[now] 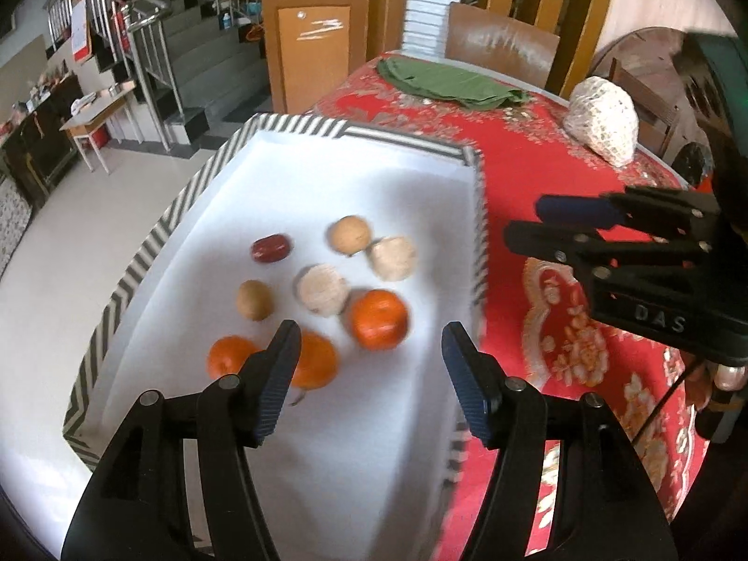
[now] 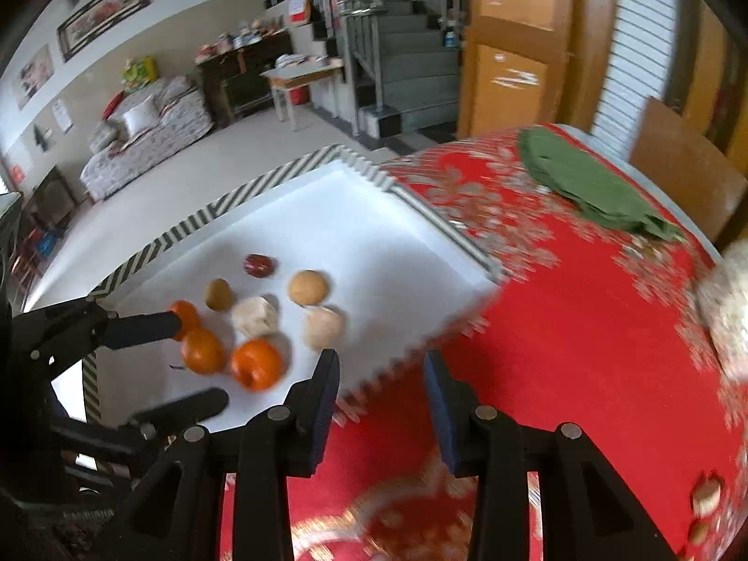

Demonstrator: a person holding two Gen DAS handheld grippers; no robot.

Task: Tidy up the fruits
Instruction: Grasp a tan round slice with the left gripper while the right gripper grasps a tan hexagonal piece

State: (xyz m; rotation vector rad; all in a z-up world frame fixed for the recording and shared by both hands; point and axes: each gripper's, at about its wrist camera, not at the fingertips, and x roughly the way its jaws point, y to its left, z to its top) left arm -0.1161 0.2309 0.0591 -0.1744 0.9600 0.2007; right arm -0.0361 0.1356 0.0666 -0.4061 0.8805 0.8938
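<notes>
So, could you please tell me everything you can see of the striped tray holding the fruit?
The striped tray is a shallow rectangular box with a plain white floor and low walls patterned in grey-and-white diagonal stripes. It looks like card or fabric-covered board. It lies flat at the edge of the table, on the red floral tablecloth. Eight pieces of fruit sit loosely in its near half, including three oranges. Neither gripper appears to touch it.
</notes>
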